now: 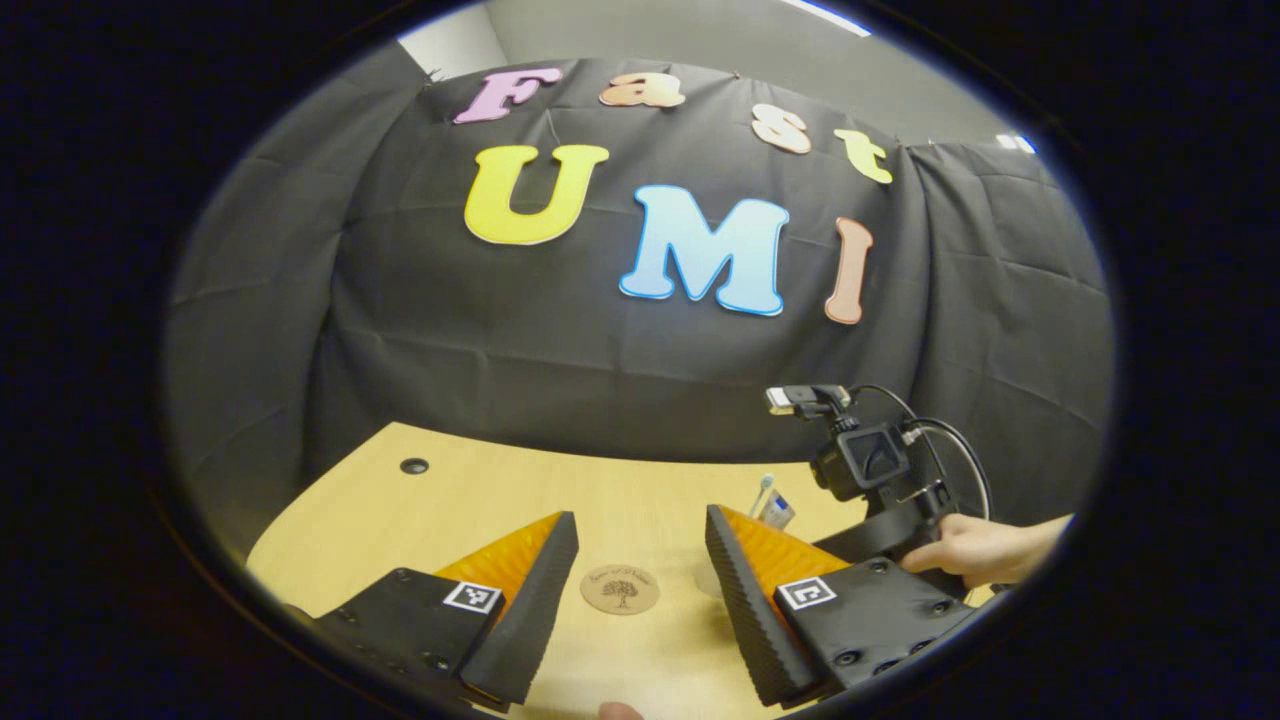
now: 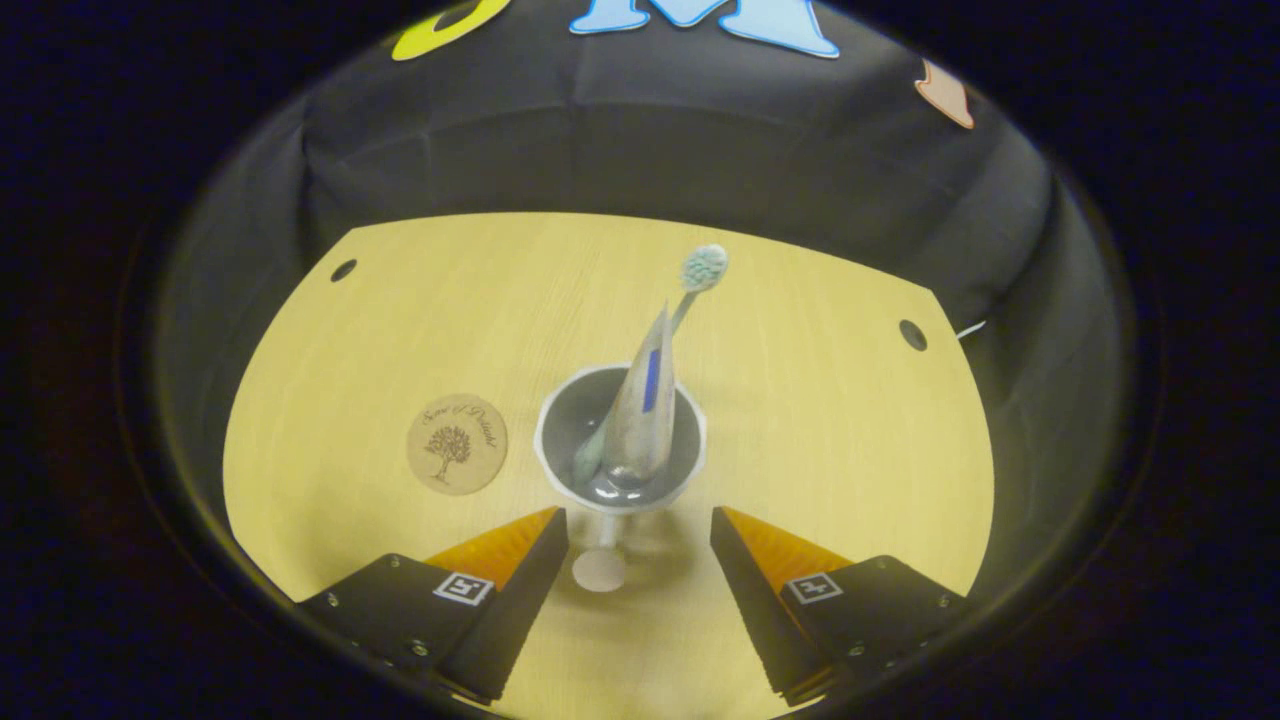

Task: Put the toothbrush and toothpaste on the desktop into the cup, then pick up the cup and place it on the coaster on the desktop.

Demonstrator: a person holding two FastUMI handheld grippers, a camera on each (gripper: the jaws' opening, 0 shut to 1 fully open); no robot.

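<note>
Left gripper view: the left gripper [image 1: 640, 590] hangs spread wide over the pale wooden desktop [image 1: 400, 510], nothing between its fingers. Low in the centre of the frame, right in the gap between them, lies the round brown coaster with a tree print [image 1: 620, 589]. To the right of centre, the tips of the toothbrush and toothpaste poke up behind the right-hand finger (the cup under them is hidden there). Further right, a hand [image 1: 975, 548] grips the other tool with its black camera [image 1: 860, 460] and cables.

Right gripper view: here's the picture that matters. The right gripper [image 2: 640, 555] is parted and holding nothing, looking down on the grey round cup with a white rim [image 2: 620, 480], which stands on the desktop in the centre of the frame, just above and between the fingertips. The silvery toothpaste tube with a blue stripe [image 2: 645, 400] and the pale green toothbrush [image 2: 703, 268] are both in it, leaning toward the upper right. The coaster sits to the left of the cup, near it but apart. So loading looks done; the cup lies dead ahead of the right gripper, the nearer one, and the carry would go leftward in this frame.
</note>
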